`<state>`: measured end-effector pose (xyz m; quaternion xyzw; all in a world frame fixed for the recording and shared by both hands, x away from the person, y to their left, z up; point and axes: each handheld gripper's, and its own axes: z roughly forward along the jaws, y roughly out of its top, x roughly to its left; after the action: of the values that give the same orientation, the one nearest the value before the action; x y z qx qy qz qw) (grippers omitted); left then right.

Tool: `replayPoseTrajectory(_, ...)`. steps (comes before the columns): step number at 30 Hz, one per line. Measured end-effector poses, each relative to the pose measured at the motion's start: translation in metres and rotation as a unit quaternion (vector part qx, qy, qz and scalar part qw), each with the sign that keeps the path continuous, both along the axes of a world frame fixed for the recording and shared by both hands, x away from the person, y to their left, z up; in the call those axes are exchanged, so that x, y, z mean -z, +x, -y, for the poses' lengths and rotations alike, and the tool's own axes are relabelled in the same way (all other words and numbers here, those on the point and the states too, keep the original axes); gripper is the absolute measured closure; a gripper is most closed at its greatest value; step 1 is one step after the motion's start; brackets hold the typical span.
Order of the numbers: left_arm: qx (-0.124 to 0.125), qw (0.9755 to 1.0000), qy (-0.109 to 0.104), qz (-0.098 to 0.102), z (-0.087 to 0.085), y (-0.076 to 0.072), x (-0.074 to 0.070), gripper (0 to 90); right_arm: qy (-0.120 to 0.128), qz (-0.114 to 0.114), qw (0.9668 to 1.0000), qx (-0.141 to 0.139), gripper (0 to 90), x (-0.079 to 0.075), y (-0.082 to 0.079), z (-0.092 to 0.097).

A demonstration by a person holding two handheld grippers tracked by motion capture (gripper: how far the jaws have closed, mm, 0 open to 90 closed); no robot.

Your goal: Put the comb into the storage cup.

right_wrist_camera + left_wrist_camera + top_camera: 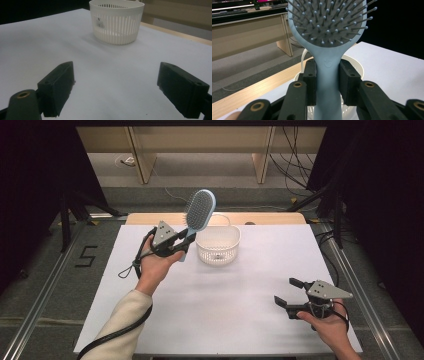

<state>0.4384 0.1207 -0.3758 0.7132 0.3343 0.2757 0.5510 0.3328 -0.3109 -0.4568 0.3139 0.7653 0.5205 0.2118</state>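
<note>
A light blue hairbrush (198, 212) with grey bristles is held up above the table's far left. My left gripper (186, 240) is shut on its handle, the brush head tilted up and to the right. In the left gripper view both pads press the handle (327, 82) and the bristle head (329, 20) fills the top. A white slotted basket (218, 245) stands just right of the brush, below it (354, 67). My right gripper (286, 292) rests low at the front right, open with nothing between its jaws (115, 90); the basket (116, 21) stands farther off ahead of it.
The white table sheet (225, 295) covers most of the surface, with a wooden strip (270, 218) along the far edge. Metal rails run down both sides. Desk legs and cables stand on the floor beyond the table.
</note>
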Motion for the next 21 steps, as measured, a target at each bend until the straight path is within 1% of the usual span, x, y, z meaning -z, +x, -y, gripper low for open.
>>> replayPoseTrajectory(21, 0.003, 1.0, -0.003, 0.0, 0.0085, 0.0039, -0.0018, 69.7, 0.0, 0.001, 1.0, 0.0, 15.3, 0.0, 0.0, 0.0001)
